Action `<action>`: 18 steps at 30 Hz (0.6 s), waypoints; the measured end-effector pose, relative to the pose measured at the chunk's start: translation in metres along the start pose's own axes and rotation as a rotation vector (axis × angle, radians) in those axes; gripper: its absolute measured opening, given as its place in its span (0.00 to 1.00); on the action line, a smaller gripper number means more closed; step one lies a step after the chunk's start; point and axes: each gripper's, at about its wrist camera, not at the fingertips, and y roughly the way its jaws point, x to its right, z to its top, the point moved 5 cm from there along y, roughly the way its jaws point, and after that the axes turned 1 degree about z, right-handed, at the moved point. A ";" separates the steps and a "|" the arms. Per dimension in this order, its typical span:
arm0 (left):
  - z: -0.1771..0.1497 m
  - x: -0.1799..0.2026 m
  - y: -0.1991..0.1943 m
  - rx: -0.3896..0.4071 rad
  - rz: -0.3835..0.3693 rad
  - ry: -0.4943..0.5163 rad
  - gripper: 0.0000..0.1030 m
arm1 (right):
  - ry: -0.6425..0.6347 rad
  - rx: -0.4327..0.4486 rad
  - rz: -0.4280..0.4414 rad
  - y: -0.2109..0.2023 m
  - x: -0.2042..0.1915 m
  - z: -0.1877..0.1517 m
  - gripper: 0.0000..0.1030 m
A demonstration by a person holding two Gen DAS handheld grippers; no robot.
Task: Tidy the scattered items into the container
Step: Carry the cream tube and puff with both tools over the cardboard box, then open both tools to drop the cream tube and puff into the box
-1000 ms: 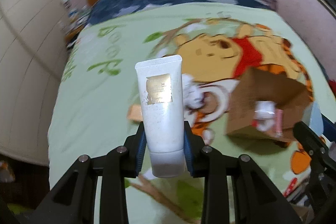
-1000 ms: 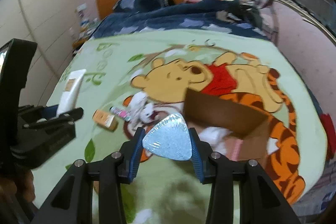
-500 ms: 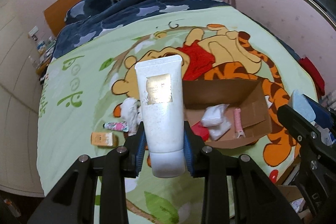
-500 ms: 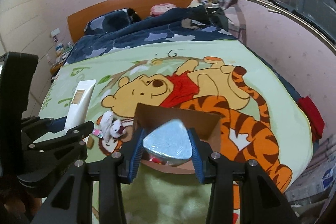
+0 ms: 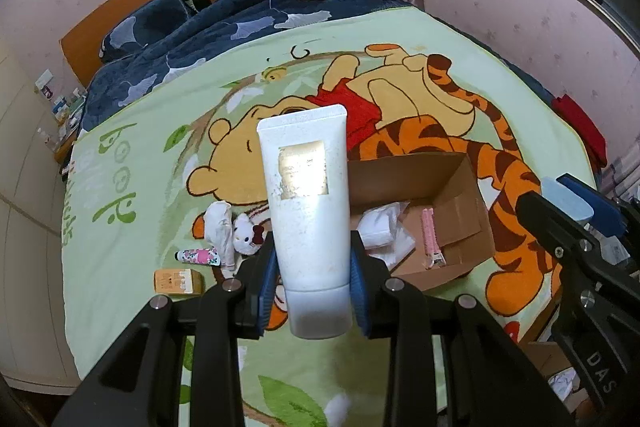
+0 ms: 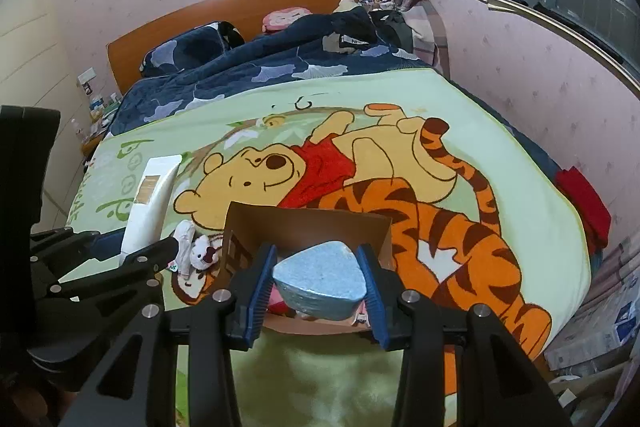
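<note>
One white speckled tube, gold-labelled

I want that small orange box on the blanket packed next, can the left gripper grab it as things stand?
Probably not yet: the left gripper is shut on the white tube, so its fingers are full. The orange box itself lies uncovered on the blanket.
</note>
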 end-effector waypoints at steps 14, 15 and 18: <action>0.003 0.013 0.013 -0.026 -0.009 0.022 0.32 | 0.005 -0.015 -0.001 0.004 0.007 0.002 0.41; 0.003 0.013 0.014 -0.028 -0.009 0.023 0.32 | 0.005 -0.017 0.000 0.005 0.007 0.002 0.41; 0.004 0.014 0.018 -0.035 -0.007 0.025 0.32 | 0.003 -0.028 0.004 0.009 0.007 0.000 0.41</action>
